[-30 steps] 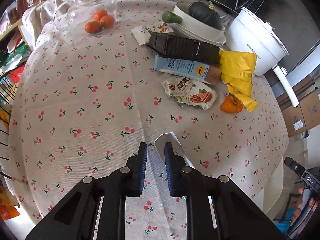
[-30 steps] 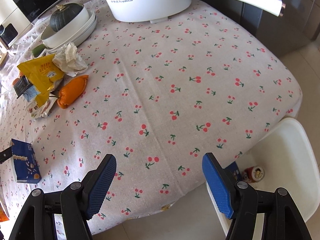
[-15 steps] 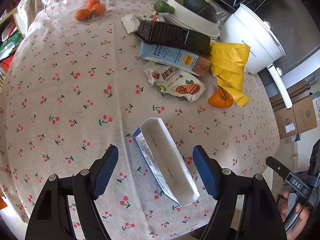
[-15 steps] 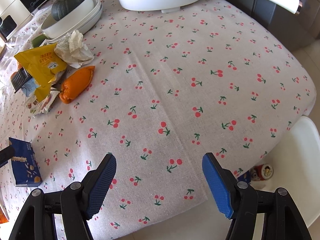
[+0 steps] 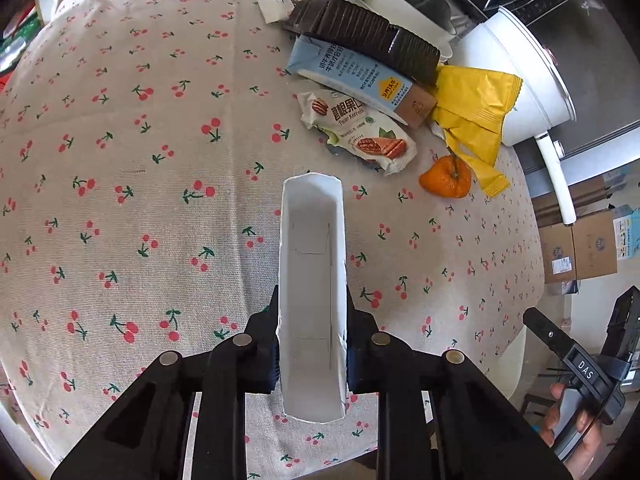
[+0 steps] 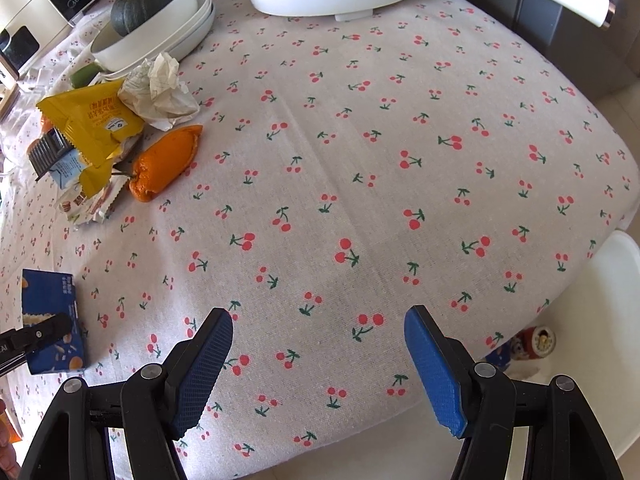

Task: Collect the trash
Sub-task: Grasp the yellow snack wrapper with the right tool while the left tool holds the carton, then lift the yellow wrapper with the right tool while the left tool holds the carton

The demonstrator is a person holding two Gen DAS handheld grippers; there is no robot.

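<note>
In the left wrist view, the left gripper [image 5: 312, 344] is clamping an empty open carton [image 5: 312, 280] by its long sides, fingers [image 5: 266, 354] pressing the thin walls (likely to buckle, so a light squeeze seems wise) above the cherry-print surface [image 5: 120, 160]. In the right wrist view, the right gripper [image 6: 318, 364] is hovering with fingers spread wide, empty, while the white bin [image 6: 592, 320] is waiting beside the surface edge, where the carton probably belongs.

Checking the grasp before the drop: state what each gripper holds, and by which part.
The left gripper is shut on the open cardboard box, clamping its two long side walls near the close end. The right gripper is open and holds nothing.
</note>
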